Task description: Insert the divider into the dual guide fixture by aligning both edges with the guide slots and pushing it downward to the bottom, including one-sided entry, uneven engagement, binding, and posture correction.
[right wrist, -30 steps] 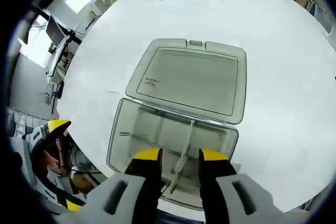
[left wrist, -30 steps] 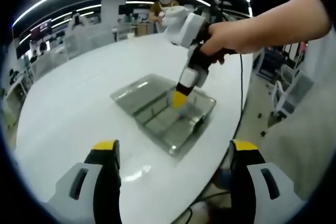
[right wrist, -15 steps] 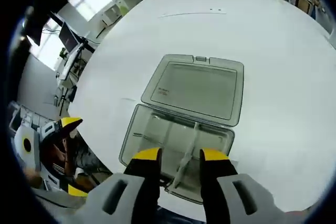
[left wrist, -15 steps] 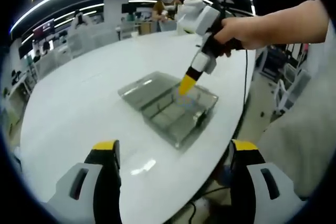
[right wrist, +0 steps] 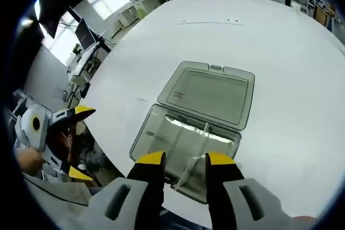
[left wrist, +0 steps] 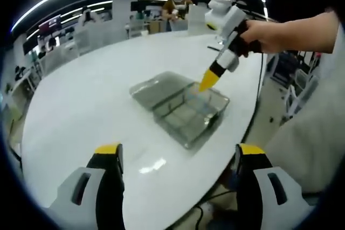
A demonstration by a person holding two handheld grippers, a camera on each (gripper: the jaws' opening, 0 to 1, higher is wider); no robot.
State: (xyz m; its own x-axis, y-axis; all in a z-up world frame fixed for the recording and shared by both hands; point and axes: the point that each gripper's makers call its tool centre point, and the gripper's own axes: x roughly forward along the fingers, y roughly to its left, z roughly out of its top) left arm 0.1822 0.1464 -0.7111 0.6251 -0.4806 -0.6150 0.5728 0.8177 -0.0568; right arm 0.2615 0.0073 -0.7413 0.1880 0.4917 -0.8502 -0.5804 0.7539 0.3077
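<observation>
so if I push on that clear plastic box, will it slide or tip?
The box is likely light, being thin clear plastic, and may slide on the smooth white table. Tipping seems unlikely: it sits low and flat, its open lid lying alongside.

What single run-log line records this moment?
left gripper: open, empty | right gripper: above clear box, grip unclear | lid: open flat | divider: between jaws

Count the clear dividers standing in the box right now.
2, possibly more hidden by glare: a long divider running along the open box, and a short divider crossing it, just ahead of the right gripper.
</observation>
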